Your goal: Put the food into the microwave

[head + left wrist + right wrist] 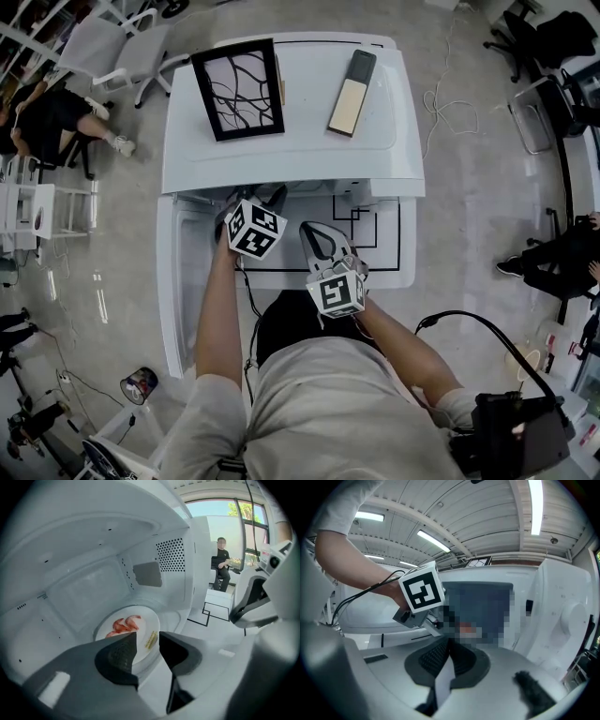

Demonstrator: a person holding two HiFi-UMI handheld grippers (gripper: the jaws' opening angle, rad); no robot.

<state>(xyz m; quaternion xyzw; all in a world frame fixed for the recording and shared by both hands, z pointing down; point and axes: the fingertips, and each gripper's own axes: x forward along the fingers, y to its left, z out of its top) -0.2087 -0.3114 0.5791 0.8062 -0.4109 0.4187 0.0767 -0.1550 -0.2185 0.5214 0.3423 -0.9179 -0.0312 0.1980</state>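
Microwave (89, 550) interior holds the plate (149, 619) of food (124, 624); left gripper (147, 641) jaws stand slightly apart, plate rim in the gap. Right gripper (449, 645) outside is closed, empty.

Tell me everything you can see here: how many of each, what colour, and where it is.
microwave: one, white, on the table, its door open at the left
plate: one, white, inside the microwave
shrimp-like food: several pieces, red-orange, on the plate
yellow strip: one, pale yellow, on the plate near its rim
framed picture: one, black frame, on top of the microwave
flat block: one, black and beige, on top of the microwave
table: one, white with black lines
office chair: one, pale grey, far left
seated people: two, dark clothes, at the room's edges
left gripper: grey, jaws apart, by the plate's rim
right gripper: grey, jaws together, empty
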